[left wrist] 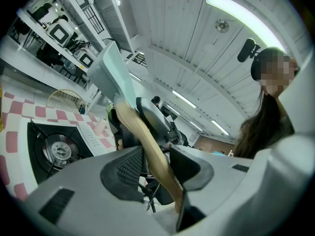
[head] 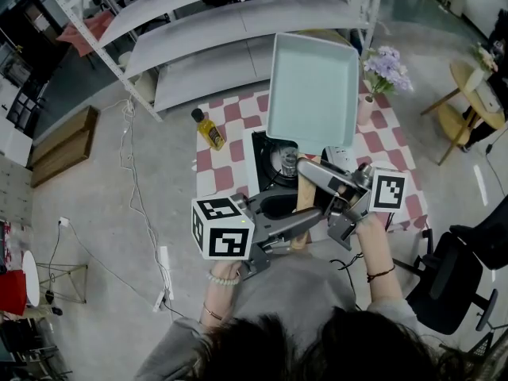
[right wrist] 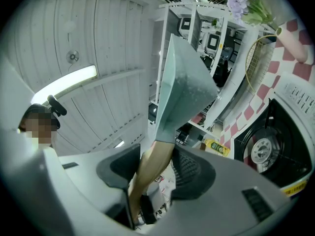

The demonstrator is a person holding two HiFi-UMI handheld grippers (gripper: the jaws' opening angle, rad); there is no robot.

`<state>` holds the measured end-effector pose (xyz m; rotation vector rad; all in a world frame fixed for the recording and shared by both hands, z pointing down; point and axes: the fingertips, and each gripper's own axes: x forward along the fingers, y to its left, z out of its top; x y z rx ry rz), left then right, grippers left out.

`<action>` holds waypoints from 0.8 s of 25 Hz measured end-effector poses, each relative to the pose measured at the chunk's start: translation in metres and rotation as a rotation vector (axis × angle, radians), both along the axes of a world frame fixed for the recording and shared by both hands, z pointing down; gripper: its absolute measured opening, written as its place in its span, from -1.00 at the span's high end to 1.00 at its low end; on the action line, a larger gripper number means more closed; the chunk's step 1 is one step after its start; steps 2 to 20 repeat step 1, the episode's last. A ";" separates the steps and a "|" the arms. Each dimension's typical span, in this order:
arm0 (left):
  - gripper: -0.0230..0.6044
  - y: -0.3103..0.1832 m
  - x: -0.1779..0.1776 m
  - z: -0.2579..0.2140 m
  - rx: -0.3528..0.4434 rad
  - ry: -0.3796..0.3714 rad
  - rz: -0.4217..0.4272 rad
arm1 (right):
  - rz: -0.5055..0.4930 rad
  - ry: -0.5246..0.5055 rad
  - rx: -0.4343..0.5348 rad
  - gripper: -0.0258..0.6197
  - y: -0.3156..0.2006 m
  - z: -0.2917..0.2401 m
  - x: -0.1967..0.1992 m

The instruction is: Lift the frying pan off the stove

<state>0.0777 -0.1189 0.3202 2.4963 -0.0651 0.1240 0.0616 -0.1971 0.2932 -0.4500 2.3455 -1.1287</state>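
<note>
A square pale-green frying pan [head: 311, 90] with a wooden handle [head: 305, 202] hangs tilted in the air above the black burner of the stove [head: 272, 163]. Both grippers are shut on that handle. My left gripper [head: 311, 215] comes in from the left, nearer the handle's end. My right gripper [head: 311, 175] comes in from the right, closer to the pan. In the left gripper view the handle [left wrist: 147, 146] runs between the pads of the left gripper [left wrist: 153, 154] up to the pan [left wrist: 110, 70]. The right gripper [right wrist: 156, 156] likewise clamps the handle [right wrist: 150, 168] below the pan [right wrist: 184, 90].
The stove stands on a red-and-white checked cloth [head: 226, 177]. An oil bottle [head: 209, 129] is at its left, a vase of lilac flowers [head: 386, 71] at its right. White shelving [head: 238, 30] stands behind, a black chair [head: 452, 284] and a round table [head: 476, 94] at the right.
</note>
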 end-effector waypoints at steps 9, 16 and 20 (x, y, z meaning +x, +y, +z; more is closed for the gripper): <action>0.35 -0.001 0.000 0.000 0.000 -0.001 0.000 | 0.001 -0.001 0.000 0.27 -0.001 0.000 0.000; 0.35 -0.001 0.000 0.000 0.000 -0.001 0.000 | 0.001 -0.001 0.000 0.27 -0.001 0.000 0.000; 0.35 -0.001 0.000 0.000 0.000 -0.001 0.000 | 0.001 -0.001 0.000 0.27 -0.001 0.000 0.000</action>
